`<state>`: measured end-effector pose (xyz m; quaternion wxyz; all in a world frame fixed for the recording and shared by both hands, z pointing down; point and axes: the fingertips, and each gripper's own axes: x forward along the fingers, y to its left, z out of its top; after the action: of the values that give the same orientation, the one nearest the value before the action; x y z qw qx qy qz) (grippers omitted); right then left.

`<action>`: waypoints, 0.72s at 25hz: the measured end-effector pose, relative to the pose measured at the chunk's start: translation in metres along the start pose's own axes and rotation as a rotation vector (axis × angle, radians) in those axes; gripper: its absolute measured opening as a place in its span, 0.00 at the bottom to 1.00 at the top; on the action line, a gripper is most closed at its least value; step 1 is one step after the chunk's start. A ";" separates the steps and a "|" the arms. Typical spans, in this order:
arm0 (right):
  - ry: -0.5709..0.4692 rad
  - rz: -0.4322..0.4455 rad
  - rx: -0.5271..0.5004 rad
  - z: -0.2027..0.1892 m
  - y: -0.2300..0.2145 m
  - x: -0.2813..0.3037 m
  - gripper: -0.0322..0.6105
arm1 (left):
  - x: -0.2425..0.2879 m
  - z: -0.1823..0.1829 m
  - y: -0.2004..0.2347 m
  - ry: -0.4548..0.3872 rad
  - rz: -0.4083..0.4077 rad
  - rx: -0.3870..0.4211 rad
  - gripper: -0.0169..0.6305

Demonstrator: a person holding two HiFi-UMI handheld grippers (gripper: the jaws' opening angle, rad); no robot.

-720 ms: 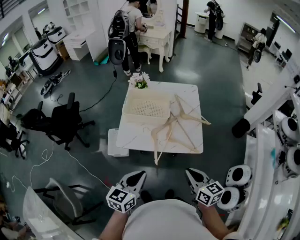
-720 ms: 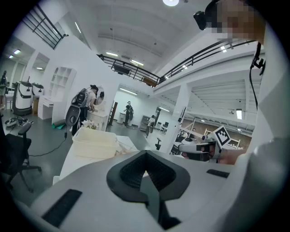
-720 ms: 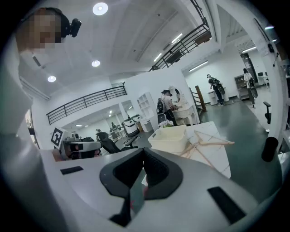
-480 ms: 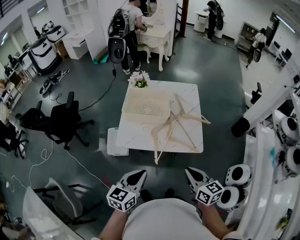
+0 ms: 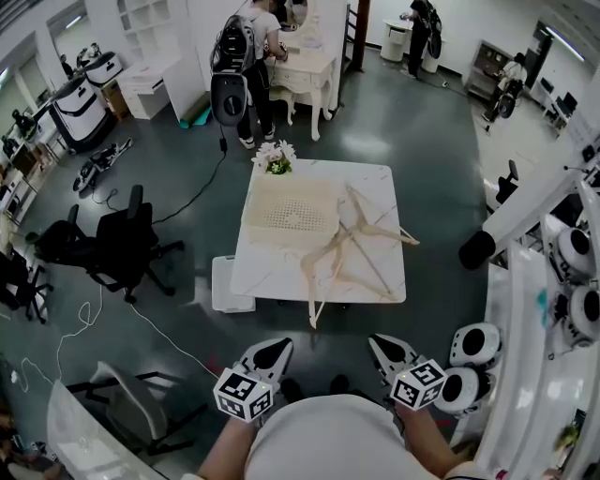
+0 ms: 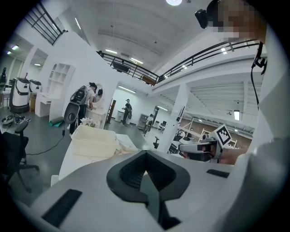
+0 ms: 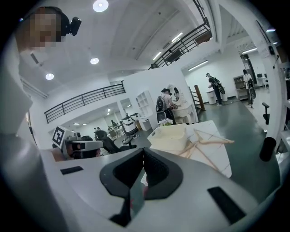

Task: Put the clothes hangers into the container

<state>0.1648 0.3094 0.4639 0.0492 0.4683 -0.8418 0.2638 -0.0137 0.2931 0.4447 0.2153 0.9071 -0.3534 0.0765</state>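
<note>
Round white ceiling lamps point(image 7: 100, 5) at twelve o'clock give bright, even light; fisheye warping darkens every edge.

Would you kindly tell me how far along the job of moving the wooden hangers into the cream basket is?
Nothing looks done: the cream perforated plastic basket appears empty, and the pale wooden clothes hangers lie tangled on the white table beside it. Nothing is in hand: the left gripper and right gripper are both shut on nothing, short of the table. Every hanger is left to move.
</note>
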 end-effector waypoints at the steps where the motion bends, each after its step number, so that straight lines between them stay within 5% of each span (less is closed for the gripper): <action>1: 0.001 0.000 0.003 -0.001 0.002 0.000 0.08 | -0.001 0.000 0.001 0.001 -0.003 0.000 0.04; 18: -0.006 -0.012 0.008 -0.021 0.048 0.014 0.08 | -0.034 -0.011 0.027 0.030 -0.049 0.014 0.04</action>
<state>0.1145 0.3289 0.4676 0.0465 0.4745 -0.8380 0.2654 -0.0574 0.3007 0.4533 0.2162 0.9158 -0.3272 0.0870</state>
